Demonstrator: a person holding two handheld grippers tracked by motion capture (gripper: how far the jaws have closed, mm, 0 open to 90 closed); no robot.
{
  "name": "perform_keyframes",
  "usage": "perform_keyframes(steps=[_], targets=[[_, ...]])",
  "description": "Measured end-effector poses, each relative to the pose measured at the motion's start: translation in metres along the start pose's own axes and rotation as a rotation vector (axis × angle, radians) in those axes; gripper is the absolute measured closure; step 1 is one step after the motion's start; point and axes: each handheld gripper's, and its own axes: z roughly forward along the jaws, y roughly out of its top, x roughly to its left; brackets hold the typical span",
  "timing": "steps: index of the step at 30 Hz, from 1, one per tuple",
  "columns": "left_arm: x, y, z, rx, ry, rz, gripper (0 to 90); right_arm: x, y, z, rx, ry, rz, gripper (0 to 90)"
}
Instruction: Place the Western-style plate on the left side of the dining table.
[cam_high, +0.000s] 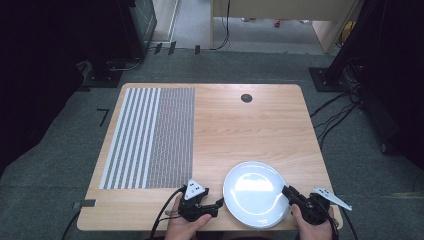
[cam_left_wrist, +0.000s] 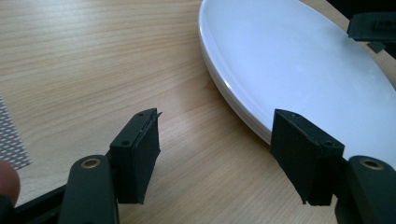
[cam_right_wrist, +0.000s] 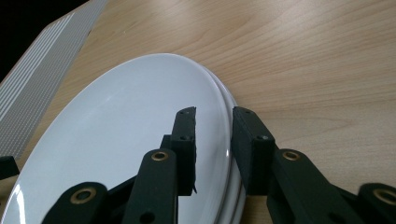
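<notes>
Taking the top white round plate by its right rim

The stack of white round ceramic plates (cam_high: 254, 192) sits near me, right of centre on the light wooden table (cam_high: 235, 125). My right gripper (cam_right_wrist: 214, 122) straddles the top rim, jaws narrowly apart and not yet pinching. I judge I should slide one pad under only the top plate before squeezing. My left gripper (cam_left_wrist: 215, 140) waits wide apart at the left edge, holding nothing, ready to steady the stack.
</notes>
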Motion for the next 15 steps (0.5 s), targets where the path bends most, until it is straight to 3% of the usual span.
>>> perform_keyframes(steps=[6, 15], targets=[[-0.0052, -0.0017, 0.0027, 0.019, -0.023, 0.010, 33.2, 0.0033, -0.0001, 0.0026, -0.004, -0.005, -0.002, 70.3], [-0.0021, -0.0019, 0.0023, 0.025, 0.003, 0.003, 30.8, 0.0024, -0.0002, 0.0044, -0.008, 0.009, 0.017, 70.6]])
